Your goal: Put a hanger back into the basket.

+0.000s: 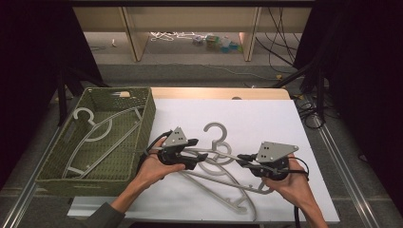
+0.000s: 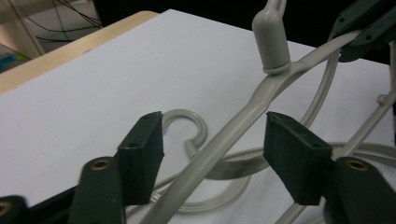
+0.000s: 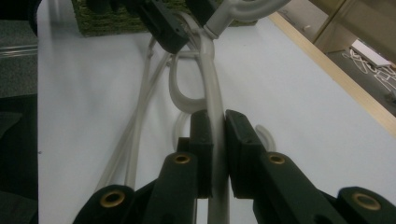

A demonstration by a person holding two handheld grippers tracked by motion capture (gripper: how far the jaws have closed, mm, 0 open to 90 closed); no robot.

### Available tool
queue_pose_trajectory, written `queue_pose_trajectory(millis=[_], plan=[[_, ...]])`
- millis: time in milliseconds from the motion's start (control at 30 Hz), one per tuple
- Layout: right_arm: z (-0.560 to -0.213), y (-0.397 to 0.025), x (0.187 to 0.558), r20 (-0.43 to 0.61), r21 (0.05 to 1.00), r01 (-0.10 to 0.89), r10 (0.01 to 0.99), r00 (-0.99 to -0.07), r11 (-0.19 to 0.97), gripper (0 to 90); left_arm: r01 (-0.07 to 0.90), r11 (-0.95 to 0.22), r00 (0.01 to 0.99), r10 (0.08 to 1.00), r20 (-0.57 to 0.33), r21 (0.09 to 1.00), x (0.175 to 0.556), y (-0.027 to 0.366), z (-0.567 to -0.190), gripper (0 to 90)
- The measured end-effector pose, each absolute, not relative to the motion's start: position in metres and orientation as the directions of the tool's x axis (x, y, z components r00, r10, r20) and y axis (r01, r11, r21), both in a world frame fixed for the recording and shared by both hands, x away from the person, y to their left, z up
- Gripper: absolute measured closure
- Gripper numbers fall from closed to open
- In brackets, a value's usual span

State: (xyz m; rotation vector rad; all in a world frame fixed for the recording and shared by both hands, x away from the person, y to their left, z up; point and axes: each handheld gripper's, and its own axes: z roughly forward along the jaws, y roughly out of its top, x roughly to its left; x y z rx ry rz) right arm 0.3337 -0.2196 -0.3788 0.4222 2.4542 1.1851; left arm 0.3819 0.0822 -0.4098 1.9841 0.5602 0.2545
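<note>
The right tongs (image 3: 215, 140) are clamped on one arm of a pale grey hanger (image 3: 211, 88), the bar pinched flat between the two black pads, and this hanger is lifted off the white surface (image 1: 266, 118) over a loose pile of other hangers (image 1: 223, 183). The risk nearest the person is the narrow hold: a smooth round bar held at one point can twist or slide in the pads, and the far end would drop. The left tongs (image 2: 212, 156) stand open with the same bar passing between the pads near the neck, not yet pinched; closing off-centre could knock the bar sideways or catch it on an edge only. Just below, the hook (image 2: 189, 126) of a hanger lying in the pile curls under the lifted one, and in the high view the pieces overlap closely, so a lift may well snag a second hanger and drag it along. Farther left sits the green woven basket (image 1: 147, 118), already holding two hangers (image 1: 102, 135); a long hanger carried across could strike its rim or tangle with those inside.
</note>
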Motion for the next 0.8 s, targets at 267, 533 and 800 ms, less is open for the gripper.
queue_pose_trajectory(millis=[267,533,800], plan=[[-0.379,-0.217,0.333,-0.200,0.791,0.094,0.400,-0.894,0.604,82.3,0.245,-0.439,0.907,0.419,-0.044,0.864,0.386,0.078,-0.412,55.6],[-0.383,-0.220,0.337,-0.181,0.796,0.079,0.361,-0.915,0.600,81.7,0.176,-0.523,0.942,0.336,0.012,0.834,0.380,0.078,-0.409,68.4],[-0.384,-0.222,0.338,-0.206,0.758,0.087,0.363,-0.909,0.646,71.5,0.166,-0.579,0.958,0.287,0.009,0.799,0.370,0.072,-0.407,78.4]])
